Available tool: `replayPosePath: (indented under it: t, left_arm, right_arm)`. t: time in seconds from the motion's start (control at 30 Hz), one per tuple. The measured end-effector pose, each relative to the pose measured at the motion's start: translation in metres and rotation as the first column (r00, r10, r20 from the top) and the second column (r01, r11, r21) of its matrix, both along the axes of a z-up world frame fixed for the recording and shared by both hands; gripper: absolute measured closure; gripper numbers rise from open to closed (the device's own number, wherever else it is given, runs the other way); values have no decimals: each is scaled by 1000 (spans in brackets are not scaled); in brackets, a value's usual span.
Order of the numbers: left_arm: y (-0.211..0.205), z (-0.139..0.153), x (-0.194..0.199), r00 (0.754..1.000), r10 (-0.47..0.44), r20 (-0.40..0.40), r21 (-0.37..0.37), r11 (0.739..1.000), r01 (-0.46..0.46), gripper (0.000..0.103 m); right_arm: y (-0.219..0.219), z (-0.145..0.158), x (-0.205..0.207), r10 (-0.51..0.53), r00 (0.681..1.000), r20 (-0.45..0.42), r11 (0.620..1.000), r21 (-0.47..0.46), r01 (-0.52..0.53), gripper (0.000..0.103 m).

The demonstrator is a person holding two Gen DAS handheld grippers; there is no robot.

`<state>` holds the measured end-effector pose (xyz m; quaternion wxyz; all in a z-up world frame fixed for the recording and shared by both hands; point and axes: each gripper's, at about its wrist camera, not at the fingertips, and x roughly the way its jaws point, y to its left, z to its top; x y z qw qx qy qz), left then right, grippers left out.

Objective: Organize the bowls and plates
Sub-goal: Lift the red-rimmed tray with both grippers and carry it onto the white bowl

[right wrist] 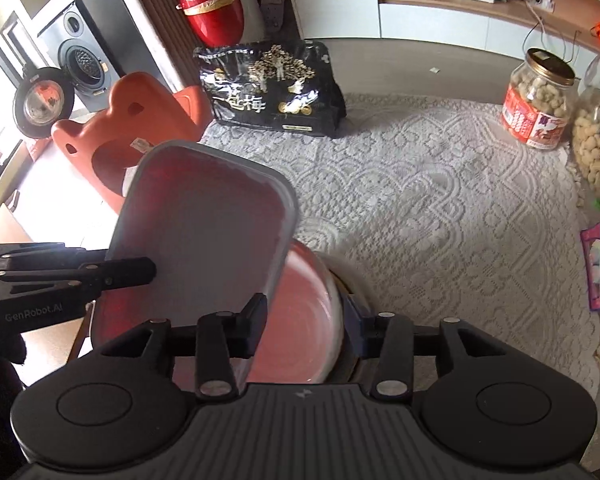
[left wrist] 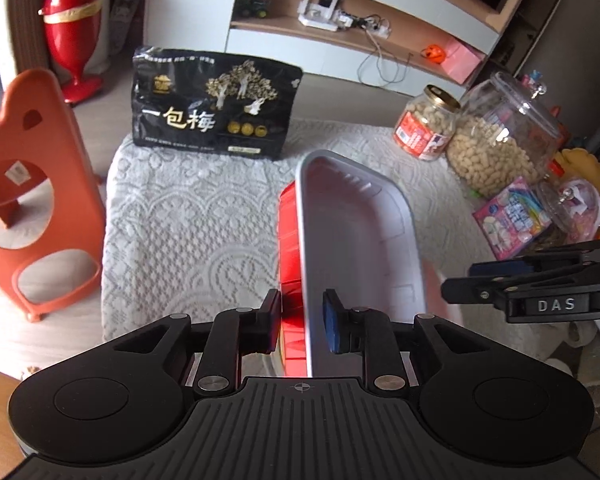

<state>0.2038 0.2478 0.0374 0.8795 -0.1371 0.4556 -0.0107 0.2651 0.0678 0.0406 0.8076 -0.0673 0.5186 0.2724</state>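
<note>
Two grippers work over a tabletop (left wrist: 188, 220) covered in white lace. The left gripper (left wrist: 302, 320) is nearly closed, its gap narrow, and it grips the long side wall of a rectangular tray (left wrist: 360, 240). One pad is on the red outer face and the blue pad on the pale inner face. The tray stands on edge, tilted, and runs from the bottom centre of the left wrist view up toward the middle.

In the right wrist view the same tray sits at centre left. Its hollow faces the camera and its lower end overlaps a round red bowl (right wrist: 296, 344) at bottom centre. Whether tray and bowl touch cannot be told.

The right gripper (right wrist: 306, 316) is partly open. The bowl's rim passes between its fingers, with the left finger inside the bowl, clear of the wall, and the right finger just outside it. It does not clamp the bowl.

A black snack bag (left wrist: 216, 108) stands at the far edge of the tabletop, in the upper middle of the left wrist view. A peanut jar (left wrist: 428, 124) with a red label and a larger clear jar (left wrist: 500, 144) of peanuts stand at the upper right. An orange stool (left wrist: 28, 184) stands on the floor at the left edge.
</note>
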Motion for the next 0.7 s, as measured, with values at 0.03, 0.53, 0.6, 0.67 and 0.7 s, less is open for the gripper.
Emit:
replayPosePath:
  t: [0.03,0.53,0.6,0.67,0.7]
  left_arm:
    - [1,-6,3,1000,2,-22,-9,1000,-2,78]
    - [11,-30,14,998,3,-70,-170,985,-15,72]
    - [11,-31,15,997,0,-75,-172,985,-13,72]
    - [9,-30,14,997,-4,-73,-165,986,-8,72]
    - [8,-28,13,998,-8,-68,-167,986,-3,72]
  right_arm:
    - [-1,-4,1,-6,1000,-5,1000,-9,6,57]
    - [-11,-28,26,-60,967,-247,991,98,87,61]
    - [-8,-30,26,-64,969,-239,994,76,85,61]
    - [-8,-34,25,-57,967,-247,995,59,74,61]
    - [-8,-35,24,-56,966,-253,996,56,72,61]
